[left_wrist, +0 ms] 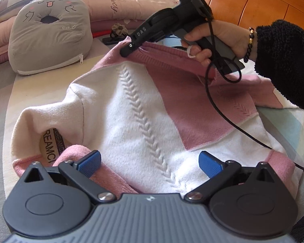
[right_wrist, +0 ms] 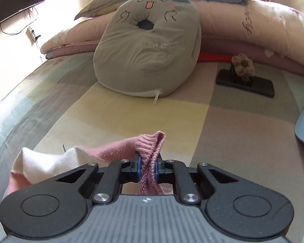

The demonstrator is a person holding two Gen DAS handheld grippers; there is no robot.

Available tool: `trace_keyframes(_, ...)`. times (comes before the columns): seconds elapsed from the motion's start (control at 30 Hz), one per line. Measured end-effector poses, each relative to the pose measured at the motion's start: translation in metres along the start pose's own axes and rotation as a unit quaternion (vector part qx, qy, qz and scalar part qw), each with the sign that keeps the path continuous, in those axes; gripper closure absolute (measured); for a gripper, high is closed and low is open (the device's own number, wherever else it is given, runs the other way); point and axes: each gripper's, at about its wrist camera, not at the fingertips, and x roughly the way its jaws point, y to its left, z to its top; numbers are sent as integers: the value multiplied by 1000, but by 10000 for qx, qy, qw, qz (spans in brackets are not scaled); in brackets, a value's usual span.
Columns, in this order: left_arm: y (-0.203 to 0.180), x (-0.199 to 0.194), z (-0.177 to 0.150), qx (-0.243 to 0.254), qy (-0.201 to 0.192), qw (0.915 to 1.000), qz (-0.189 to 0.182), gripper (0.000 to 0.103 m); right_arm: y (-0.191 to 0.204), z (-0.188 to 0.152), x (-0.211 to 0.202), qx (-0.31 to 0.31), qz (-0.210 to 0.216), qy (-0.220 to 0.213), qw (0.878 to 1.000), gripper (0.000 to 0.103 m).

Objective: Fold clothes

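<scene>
the sweater [left_wrist: 143, 109] fills the middle of the left wrist view, a pink and white knit with a raised braid running down its white panel, spread over the checked bed [right_wrist: 115, 109]. a sleeve or flap lies doubled over at the lower left of that frame, with a printed label showing in the gap, so it is partly bunched rather than flat. whether that is a fold in progress or loose cloth being laid out, the pictures do not settle.

it looks soft, thick and light, i'd judge: limp, with no stiffness to hold a crease alone, and stretchy at the ribbing. it should drape and sag from any single hold, so it wants two well-spread holds. the ribbed hem and cuffs look the firmest places to pinch; the fleecy white face would likely slip or pull out of shape.

your right gripper [right_wrist: 148, 169] is clamped on a pink ribbed edge [right_wrist: 152, 147], bottom centre of the right wrist view; in the left view it sits at the upper middle, lifting that edge slightly. your left gripper [left_wrist: 150, 162] hangs with its jaws wide apart over the near part of the sweater, holding nothing.

beyond, a grey cat cushion [right_wrist: 148, 46] sits upper centre, and a phone [right_wrist: 245, 86] with a hair clip [right_wrist: 243, 64] on it to the right, well apart from the sweater.
</scene>
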Motion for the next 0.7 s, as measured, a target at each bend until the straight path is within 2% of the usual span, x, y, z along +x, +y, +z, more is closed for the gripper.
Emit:
trace_keyframes(0.13,-2,-2,2,-22,-7,10000,46,2,-9,1,10,205,-67,133,9997,72)
trace_keyframes(0.17,-3,-2,2,-10,-2,10000,49,2,-12,-3,6,251,-49,106,9996,66)
trace_keyframes(0.2,-4,-1,3,4,5,10000,51,2,-16,-7,0,298,-28,71,9995,62)
trace_keyframes(0.3,-8,3,6,51,17,10000,47,2,-30,-19,-21,464,19,-45,9989,57)
trace_keyframes(0.43,-15,10,10,135,7,9999,-35,2,-62,-32,-71,683,-30,-349,9970,49)
trace_keyframes(0.53,-22,15,12,203,8,9997,-110,1,-91,-50,-102,642,-420,-355,9964,47)
trace_keyframes(0.7,-33,25,15,270,42,9994,-194,1,-159,-100,-115,948,-1418,150,9852,47)
